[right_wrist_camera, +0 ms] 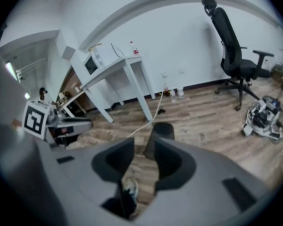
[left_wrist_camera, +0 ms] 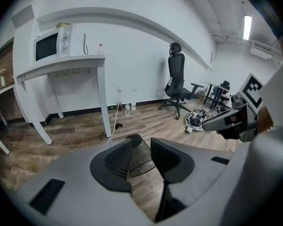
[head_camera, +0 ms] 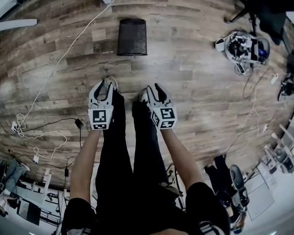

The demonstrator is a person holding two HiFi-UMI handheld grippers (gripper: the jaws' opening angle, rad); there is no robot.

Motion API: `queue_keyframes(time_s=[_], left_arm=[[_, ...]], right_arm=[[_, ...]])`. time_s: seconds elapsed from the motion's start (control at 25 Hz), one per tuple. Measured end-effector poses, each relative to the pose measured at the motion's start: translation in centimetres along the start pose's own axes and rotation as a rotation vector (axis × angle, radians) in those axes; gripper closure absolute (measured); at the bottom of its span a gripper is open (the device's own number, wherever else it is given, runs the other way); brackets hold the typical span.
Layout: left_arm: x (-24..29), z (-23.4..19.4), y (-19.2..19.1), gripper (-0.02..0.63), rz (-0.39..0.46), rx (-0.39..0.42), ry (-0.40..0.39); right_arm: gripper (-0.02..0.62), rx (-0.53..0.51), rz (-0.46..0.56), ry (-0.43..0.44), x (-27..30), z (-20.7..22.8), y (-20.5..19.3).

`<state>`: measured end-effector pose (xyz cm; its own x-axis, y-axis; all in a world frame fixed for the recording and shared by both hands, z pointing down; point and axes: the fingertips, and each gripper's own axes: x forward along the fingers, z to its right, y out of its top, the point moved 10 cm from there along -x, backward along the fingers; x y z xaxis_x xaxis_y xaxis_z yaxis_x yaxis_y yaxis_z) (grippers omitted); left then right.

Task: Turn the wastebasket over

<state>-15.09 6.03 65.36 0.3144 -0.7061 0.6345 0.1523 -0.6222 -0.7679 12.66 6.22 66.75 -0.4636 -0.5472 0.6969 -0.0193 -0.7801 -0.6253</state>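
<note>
Black wastebasket [head_camera: 132,36], seemingly upright, stands beyond left gripper [head_camera: 104,85] and right gripper [head_camera: 153,90].

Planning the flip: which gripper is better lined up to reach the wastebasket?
Probably the left gripper: its own view frames the wastebasket between its open fingers, while the right gripper sees it offset behind one finger. Both are well short of it.

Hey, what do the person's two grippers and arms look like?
The left gripper and right gripper both have light grey bodies with dark, scoop-shaped jaws. Each carries a white cube printed with black square markers. The person wears short black sleeves and black trousers.
</note>
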Motion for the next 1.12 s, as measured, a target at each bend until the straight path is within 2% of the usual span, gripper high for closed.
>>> queue_keyframes(time_s=[0.2, 0.36, 0.8, 1.12], left_arm=[[4.3, -0.8, -5.2, 0.449, -0.045, -0.006, 0.014], [8.0, -1.2, -8.8, 0.445, -0.067, 0.004, -0.009], [15.6, -3.3, -16.9, 0.443, -0.119, 0.033, -0.043], [21.7, -5.2, -22.5, 0.443, -0.164, 0.069, -0.031]], right_arm=[[0.448, 0.004, -0.034, -0.012, 4.5, 2.9, -4.2], [0.448, -0.013, -0.058, -0.034, 8.2, 5.2, -6.8], [0.448, -0.001, -0.114, -0.053, 17.9, 9.7, -13.0], [0.442, 0.003, -0.18, -0.068, 24.4, 13.3, -18.2]])
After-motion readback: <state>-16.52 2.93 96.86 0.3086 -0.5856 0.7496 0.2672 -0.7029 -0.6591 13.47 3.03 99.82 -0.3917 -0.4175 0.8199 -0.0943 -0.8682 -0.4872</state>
